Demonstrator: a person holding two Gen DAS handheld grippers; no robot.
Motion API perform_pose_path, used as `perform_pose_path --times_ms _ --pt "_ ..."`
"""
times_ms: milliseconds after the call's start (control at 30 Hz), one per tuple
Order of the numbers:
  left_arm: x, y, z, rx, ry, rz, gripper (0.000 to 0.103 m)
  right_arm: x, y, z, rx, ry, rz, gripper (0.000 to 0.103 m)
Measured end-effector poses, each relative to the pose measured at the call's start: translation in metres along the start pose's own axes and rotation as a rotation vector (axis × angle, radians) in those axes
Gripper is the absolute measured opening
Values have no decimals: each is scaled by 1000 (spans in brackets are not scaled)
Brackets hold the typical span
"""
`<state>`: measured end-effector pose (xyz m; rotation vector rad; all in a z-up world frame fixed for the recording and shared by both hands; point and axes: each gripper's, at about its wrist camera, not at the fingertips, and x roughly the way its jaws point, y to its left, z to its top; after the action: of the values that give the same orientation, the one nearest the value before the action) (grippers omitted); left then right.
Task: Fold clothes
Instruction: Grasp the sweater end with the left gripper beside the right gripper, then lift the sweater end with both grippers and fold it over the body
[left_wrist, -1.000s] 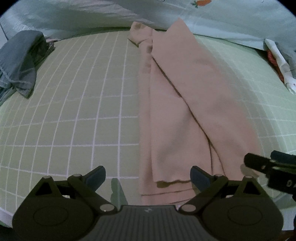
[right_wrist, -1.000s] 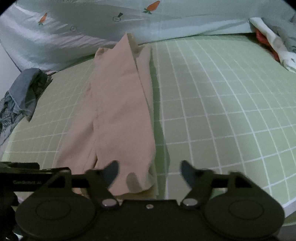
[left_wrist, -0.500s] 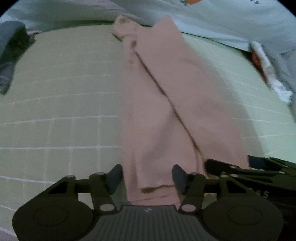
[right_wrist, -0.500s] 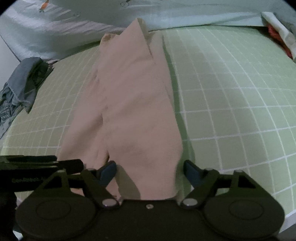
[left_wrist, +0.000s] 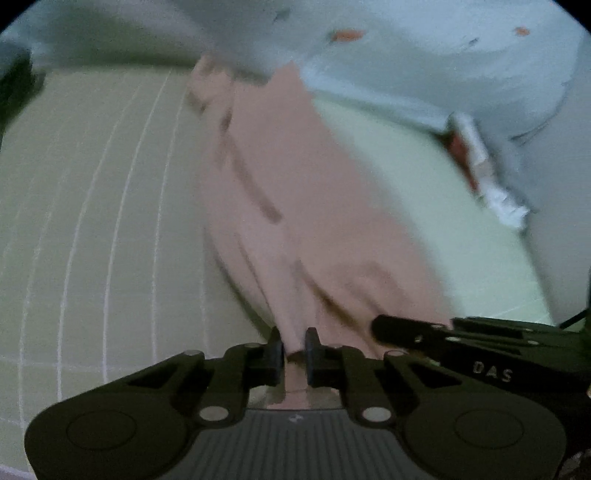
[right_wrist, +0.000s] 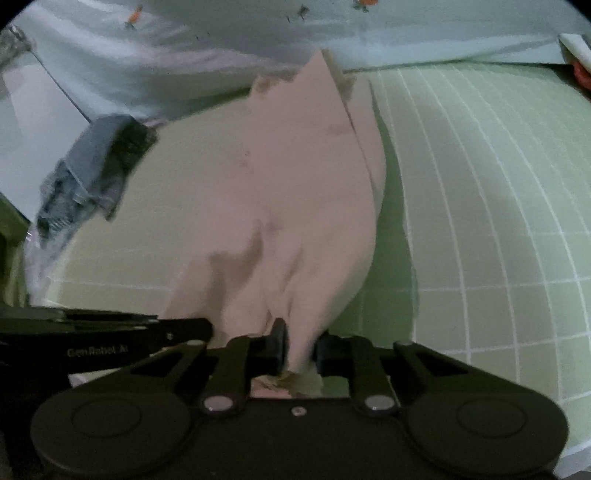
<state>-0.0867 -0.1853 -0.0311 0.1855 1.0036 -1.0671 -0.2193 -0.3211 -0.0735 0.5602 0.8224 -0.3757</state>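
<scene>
Pink garment (left_wrist: 295, 192): long, on green grid sheet (left_wrist: 92, 221), near end lifted.
L gripper (left_wrist: 294, 350): clamped on garment hem.
R gripper (right_wrist: 300, 347): clamped on hem too; side reads "DAS".
L gripper body reads "GenRobot.AI".
Grey clothes (right_wrist: 88, 162): far left, apart.

Each camera sits just behind its own tongs, looking forward along them and low over the bed (left_wrist: 92, 221). The left view faces over the left tongs (left_wrist: 294, 350), with the right tongs (left_wrist: 443, 332) close at its right edge. The right view faces over the right tongs (right_wrist: 299, 349). Both share the pink garment (right_wrist: 295, 192) ahead and the pale quilt (right_wrist: 184, 48) beyond.
</scene>
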Motion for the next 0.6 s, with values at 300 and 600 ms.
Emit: perform_pose_path --times_ms 300,600 --pt "-72 -36 34 130 -179 -121 12 -75 20 40 -132 -108 169 15" --pt "-80 -12 54 -42 -234 -56 12 -90 6 57 -49 -143 235 15"
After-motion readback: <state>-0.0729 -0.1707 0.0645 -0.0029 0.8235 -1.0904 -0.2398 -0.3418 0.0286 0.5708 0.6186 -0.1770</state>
